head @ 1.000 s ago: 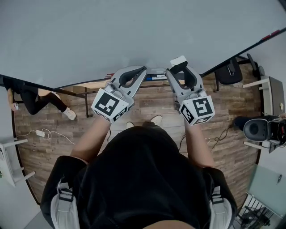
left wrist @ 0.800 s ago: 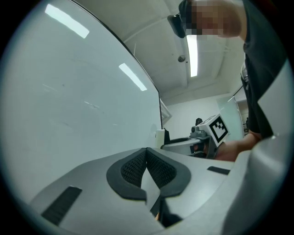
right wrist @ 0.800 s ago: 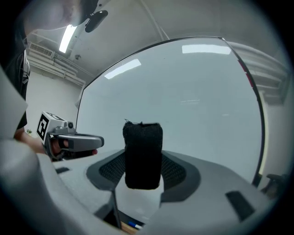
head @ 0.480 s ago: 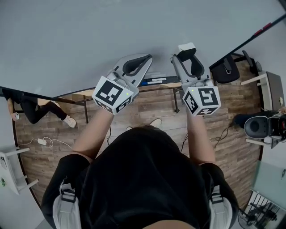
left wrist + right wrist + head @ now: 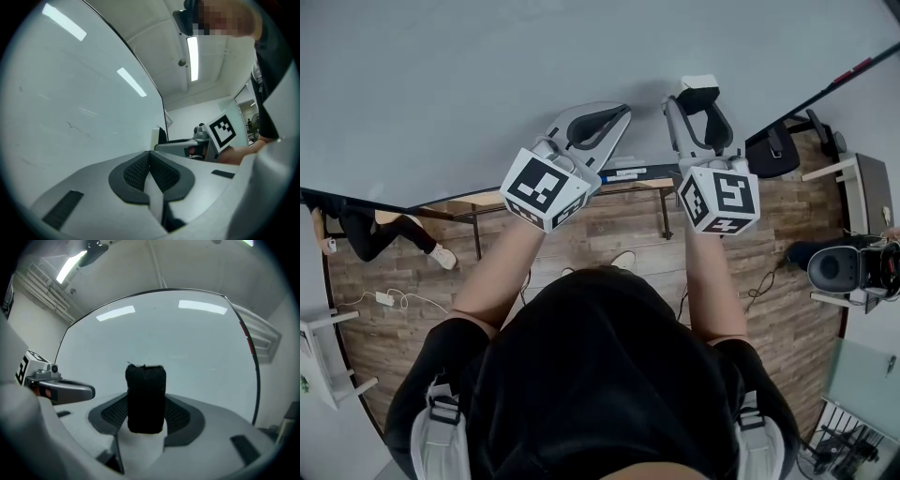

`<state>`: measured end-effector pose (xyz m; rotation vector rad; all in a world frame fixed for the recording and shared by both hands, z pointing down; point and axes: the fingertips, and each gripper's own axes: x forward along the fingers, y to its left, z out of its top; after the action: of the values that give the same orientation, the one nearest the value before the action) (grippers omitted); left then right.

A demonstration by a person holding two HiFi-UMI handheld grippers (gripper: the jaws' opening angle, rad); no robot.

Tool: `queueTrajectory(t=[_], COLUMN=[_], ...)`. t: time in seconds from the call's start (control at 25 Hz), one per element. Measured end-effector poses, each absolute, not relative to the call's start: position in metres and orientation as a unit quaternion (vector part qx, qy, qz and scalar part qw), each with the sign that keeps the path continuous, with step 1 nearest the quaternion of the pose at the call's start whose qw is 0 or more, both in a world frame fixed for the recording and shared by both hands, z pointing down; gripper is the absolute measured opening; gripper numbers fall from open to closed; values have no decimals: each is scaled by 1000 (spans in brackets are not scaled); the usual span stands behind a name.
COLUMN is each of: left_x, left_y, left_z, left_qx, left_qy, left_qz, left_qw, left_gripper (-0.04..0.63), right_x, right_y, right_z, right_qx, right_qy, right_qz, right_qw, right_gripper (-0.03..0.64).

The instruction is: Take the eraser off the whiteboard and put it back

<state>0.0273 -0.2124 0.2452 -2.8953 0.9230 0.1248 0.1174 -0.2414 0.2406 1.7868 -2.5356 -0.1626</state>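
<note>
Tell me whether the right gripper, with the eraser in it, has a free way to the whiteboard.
Probably yes. The right gripper is shut on the eraser, and the whiteboard lies straight ahead with nothing between them. The left gripper, jaws together, sits off to the side.

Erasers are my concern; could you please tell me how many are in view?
1 eraser, gripped between the jaws of the right gripper and held up before the whiteboard. Others may be hidden from view.
</note>
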Motion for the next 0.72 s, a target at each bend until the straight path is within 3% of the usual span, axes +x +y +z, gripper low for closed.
queueTrajectory(t=[0.72], left_x=[33], left_y=[-223], left_z=[238], left_qx=[-948], left_qy=[310], left_qz=[47], left_qw=[58], left_gripper=[-6], right_x=[114], right_y=[-253], right_z=[228], right_qx=[597], right_qy=[-799], right_qz=[-72], right_qw=[6], right_gripper=[222])
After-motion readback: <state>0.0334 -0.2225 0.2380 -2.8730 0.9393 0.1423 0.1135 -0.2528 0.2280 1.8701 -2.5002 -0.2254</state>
